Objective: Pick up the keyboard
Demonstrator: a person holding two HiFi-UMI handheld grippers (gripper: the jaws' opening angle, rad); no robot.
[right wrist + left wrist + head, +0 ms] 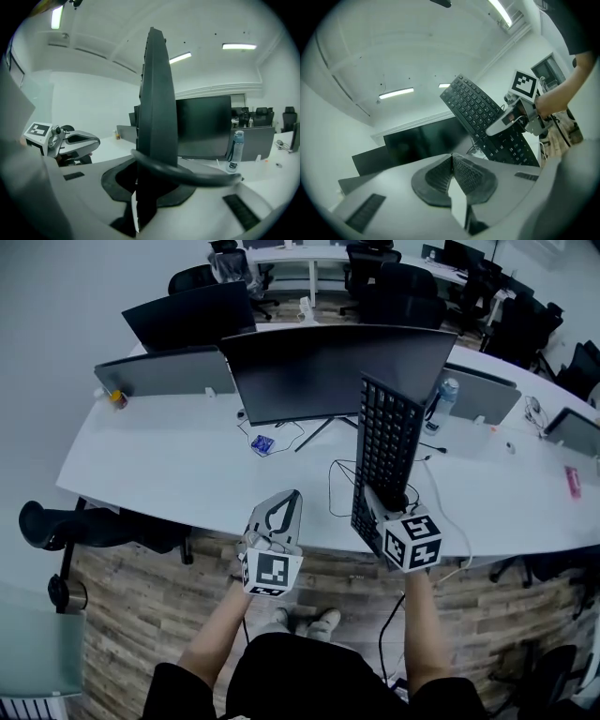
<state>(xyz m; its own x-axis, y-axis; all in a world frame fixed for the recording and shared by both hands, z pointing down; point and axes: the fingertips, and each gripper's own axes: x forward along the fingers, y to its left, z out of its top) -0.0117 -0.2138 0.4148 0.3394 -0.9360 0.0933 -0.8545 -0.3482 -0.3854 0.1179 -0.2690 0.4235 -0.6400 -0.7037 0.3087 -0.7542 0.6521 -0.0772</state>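
Note:
The black keyboard (384,456) stands almost on end above the white desk (169,465), its lower end between the jaws of my right gripper (380,507), which is shut on it. In the right gripper view its edge (157,103) rises straight up from the jaws (150,164), with its black cable (187,173) looped across in front. My left gripper (289,498) hangs left of the keyboard, shut and holding nothing; its pads (452,164) meet. From the left gripper view the keyboard (480,112) and the right gripper (506,123) show at the upper right.
A dark curved monitor (328,371) stands behind the keyboard, with grey dividers (164,373) beside it. A water bottle (443,401) stands at the right, and cables (342,479) lie on the desk. A black chair (84,526) sits at the desk's left front edge.

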